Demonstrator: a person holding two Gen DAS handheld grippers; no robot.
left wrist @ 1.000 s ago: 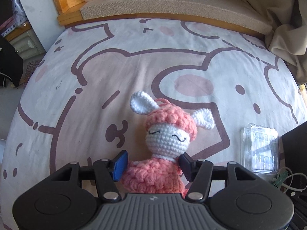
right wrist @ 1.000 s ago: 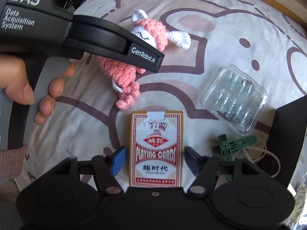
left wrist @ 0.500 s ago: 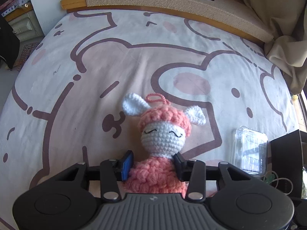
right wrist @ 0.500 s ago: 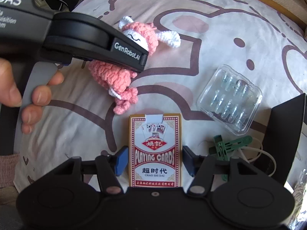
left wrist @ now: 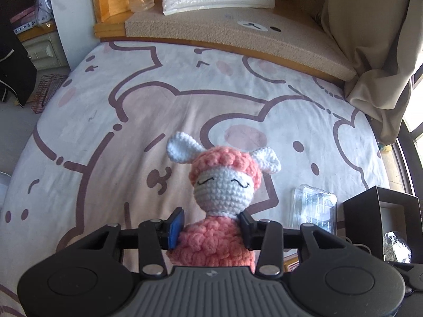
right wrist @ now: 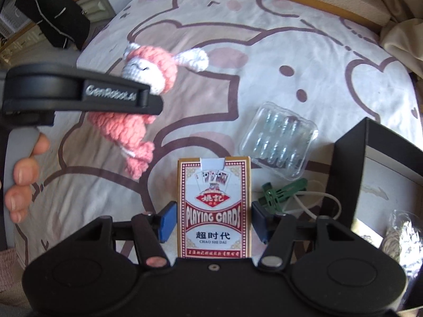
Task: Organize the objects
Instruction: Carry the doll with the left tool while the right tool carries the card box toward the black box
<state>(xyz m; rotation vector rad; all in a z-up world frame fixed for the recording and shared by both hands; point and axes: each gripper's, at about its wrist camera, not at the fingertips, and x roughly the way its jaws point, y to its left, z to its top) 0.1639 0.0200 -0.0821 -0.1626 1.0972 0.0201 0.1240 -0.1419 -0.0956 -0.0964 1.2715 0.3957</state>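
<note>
Bright daylight from window at right, soft shadows on bedsheet, strong fisheye edge curvature, slight motion blur in right view.

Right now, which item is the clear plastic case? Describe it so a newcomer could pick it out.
On the bear-print bedspread, look just left of the open black box. The clear plastic case lies flat there, above the green clip. It alone is see-through, with ribbed moulded pockets.

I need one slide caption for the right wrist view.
Right claw shut on playing-card box; left claw holds crocheted doll.
</note>
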